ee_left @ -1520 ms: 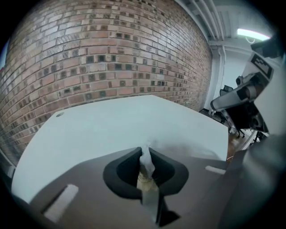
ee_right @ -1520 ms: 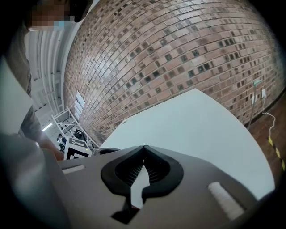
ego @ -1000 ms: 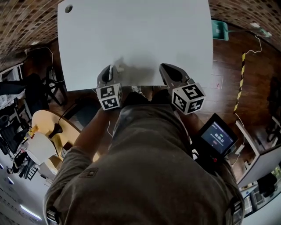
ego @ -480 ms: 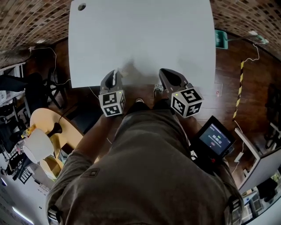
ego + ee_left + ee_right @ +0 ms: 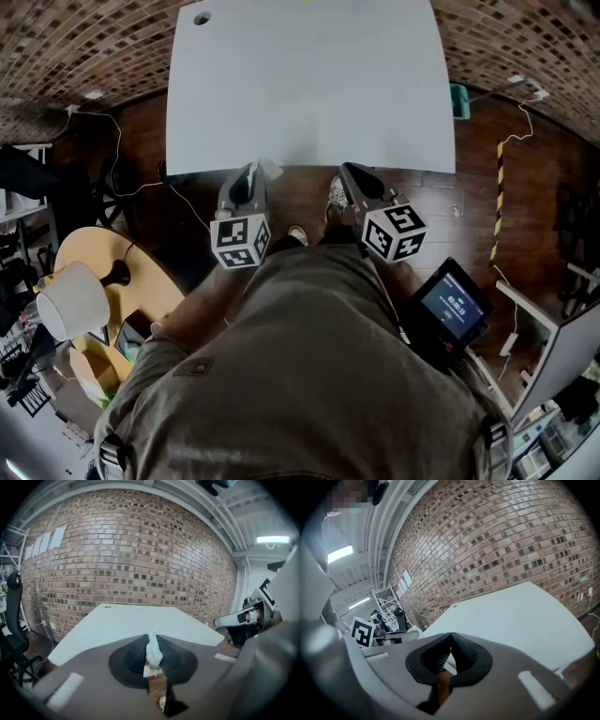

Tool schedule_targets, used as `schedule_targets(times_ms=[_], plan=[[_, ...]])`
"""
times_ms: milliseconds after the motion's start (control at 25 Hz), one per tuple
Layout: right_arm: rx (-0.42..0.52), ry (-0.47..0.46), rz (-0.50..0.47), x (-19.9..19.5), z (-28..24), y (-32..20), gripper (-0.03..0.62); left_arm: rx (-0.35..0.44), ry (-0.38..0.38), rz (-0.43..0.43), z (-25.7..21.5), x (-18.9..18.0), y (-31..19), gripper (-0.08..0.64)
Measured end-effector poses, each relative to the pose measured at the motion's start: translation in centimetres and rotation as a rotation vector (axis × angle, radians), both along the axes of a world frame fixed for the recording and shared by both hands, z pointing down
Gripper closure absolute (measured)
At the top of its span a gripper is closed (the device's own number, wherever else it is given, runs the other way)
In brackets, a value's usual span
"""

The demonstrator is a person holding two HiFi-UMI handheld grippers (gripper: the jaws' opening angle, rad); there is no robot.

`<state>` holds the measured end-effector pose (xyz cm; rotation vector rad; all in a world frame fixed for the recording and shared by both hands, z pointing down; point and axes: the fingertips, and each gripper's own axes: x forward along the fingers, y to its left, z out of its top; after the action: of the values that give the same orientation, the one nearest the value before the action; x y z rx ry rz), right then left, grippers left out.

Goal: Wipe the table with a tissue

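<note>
The white table (image 5: 309, 84) fills the top of the head view, and its bare top shows ahead in the left gripper view (image 5: 136, 625) and the right gripper view (image 5: 511, 620). My left gripper (image 5: 251, 174) is shut on a white tissue (image 5: 153, 651), a crumpled strip sticking up between the jaws; in the head view the tissue (image 5: 269, 169) pokes out at the table's near edge. My right gripper (image 5: 346, 175) hangs just short of that edge, its jaws closed together with nothing between them (image 5: 449, 654).
A round wooden side table (image 5: 108, 281) with a white lamp shade (image 5: 70, 302) stands at the lower left. A screen device (image 5: 453, 307) sits at the right. Cables trail over the dark wood floor (image 5: 112, 187), with a striped tape line (image 5: 497, 206) at right.
Both grippers have drawn back off the tabletop to its near edge. The left one still holds the tissue. The table has slid up and away in the head view.
</note>
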<state>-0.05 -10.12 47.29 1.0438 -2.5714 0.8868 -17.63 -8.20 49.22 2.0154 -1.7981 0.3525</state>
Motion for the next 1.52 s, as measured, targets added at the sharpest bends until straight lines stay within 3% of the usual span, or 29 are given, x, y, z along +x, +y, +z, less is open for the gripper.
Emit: schedule_targets(times_ms=[320, 600, 1160, 1520], plan=[[0.054, 0.002, 0.032, -1.9, -1.6, 6.3, 0.578, 0.063, 0.077, 0.035, -2.5, -0.7, 5.9, 0.534], [0.054, 0.025, 0.062, -1.6, -2.2, 10.0, 0.578, 0.067, 0.113, 0.070, -3.1, -0.6, 8.9, 0.534], [0.107, 0.012, 0.061, 2.5, -4.9, 10.6, 0.580, 0.125, 0.123, 0.092, -7.3, 4.1, 8.6, 0.534], [0.108, 0.009, 0.071, 4.3, -4.3, 10.8, 0.580, 0.113, 0.121, 0.090, -6.7, 5.9, 9.1, 0.534]])
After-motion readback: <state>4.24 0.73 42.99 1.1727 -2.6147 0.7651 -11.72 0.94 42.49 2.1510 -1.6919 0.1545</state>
